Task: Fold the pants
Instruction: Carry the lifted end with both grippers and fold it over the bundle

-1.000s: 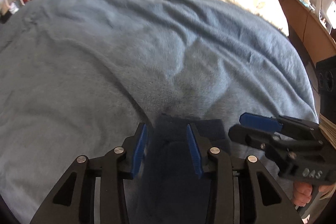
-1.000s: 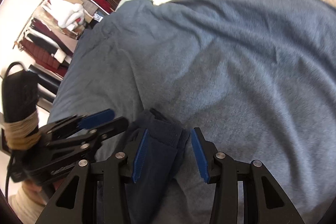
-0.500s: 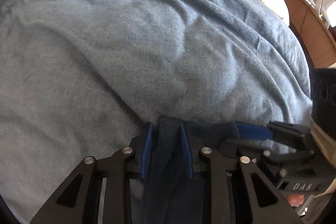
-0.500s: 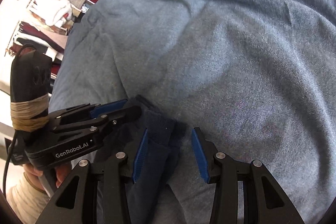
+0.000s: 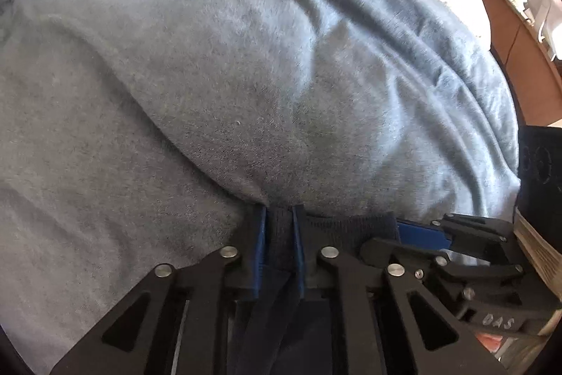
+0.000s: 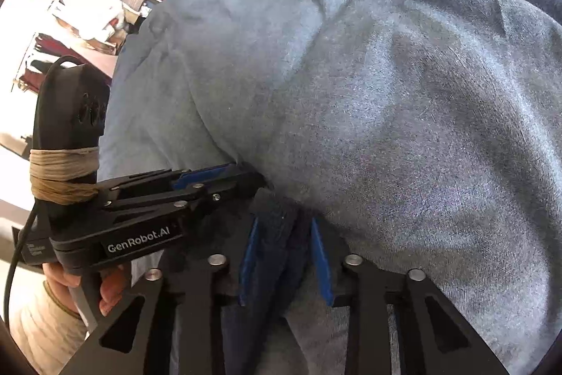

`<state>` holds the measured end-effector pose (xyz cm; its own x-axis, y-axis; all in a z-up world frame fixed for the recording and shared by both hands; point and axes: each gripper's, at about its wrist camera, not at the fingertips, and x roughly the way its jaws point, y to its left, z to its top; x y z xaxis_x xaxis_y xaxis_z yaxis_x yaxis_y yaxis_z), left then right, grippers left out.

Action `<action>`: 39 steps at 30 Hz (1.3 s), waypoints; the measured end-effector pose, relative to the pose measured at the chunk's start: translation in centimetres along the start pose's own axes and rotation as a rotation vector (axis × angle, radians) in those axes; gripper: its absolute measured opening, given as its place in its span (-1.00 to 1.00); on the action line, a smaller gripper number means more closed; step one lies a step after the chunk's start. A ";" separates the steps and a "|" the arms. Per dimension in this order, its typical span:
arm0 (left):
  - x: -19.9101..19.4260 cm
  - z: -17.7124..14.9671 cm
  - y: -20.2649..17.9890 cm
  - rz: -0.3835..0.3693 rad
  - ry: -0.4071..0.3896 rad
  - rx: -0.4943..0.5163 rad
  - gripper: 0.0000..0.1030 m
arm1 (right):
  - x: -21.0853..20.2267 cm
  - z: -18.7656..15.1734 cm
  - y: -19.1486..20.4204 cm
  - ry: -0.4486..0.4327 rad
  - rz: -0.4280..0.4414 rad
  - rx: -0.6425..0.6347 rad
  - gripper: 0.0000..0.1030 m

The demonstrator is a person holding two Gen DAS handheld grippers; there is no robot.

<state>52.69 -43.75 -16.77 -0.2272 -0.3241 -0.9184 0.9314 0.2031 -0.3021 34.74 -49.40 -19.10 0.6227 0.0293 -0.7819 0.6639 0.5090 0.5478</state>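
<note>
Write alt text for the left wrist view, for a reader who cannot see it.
The left gripper is closing its blue pads on a bunched fold of dark navy pants at the near edge of a bed. The right gripper reaches in from the right to the same edge. A rumpled blue-grey blanket fills the rest of the view.

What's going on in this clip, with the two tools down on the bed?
A person holds a tool in each hand over a bed covered by a grey-blue blanket. Both tools are closing on the near edge of a pair of dark navy pants: the left tool has a bunch of the fabric squeezed between its blue pads, and the right tool has a fold of it between its pads. No fold has been made yet.
</note>
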 end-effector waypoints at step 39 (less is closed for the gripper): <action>-23.8 -27.8 -0.5 0.133 -0.480 -0.332 -0.79 | -12.4 -18.3 22.4 -0.161 0.138 -0.708 -0.67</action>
<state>49.73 -10.42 -1.91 0.1114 -0.6412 -0.7593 0.7867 0.5237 -0.3268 34.32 -22.65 -2.56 0.7707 0.0342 -0.6362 0.1831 0.9445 0.2726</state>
